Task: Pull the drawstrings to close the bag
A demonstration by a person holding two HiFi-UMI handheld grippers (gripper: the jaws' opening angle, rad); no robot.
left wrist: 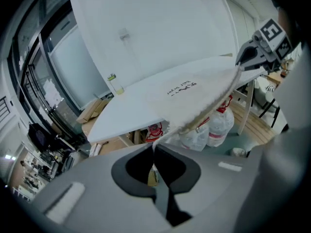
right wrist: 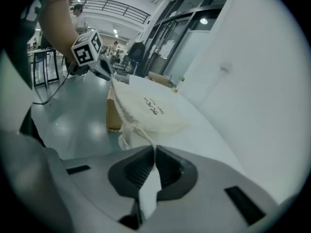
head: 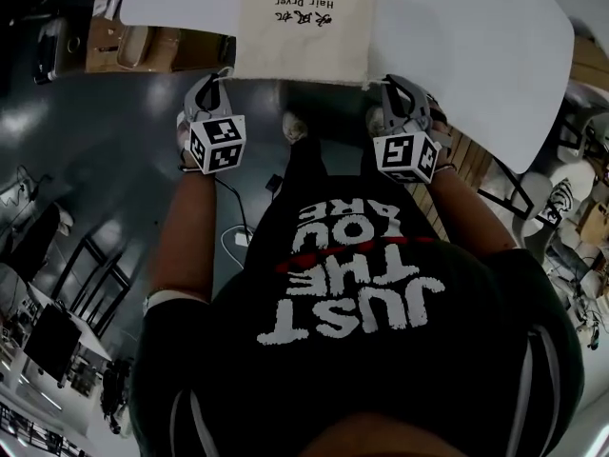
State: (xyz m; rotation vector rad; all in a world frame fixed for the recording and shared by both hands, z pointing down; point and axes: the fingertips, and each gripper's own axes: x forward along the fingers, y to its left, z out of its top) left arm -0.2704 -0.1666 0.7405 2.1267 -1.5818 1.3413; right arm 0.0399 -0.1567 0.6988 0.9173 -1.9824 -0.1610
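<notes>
Cream cloth bag (head: 303,27) lies flat on the white table (head: 457,36), its mouth at the near edge. At its two near corners, the left gripper (head: 214,84) and the right gripper (head: 392,86) are each clamped on a drawstring (right wrist: 141,137).

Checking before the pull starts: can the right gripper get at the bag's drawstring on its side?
Probably yes, it looks already there: the right gripper has its jaws shut on the drawstring where it leaves the bag at the table edge, with nothing in between.
</notes>
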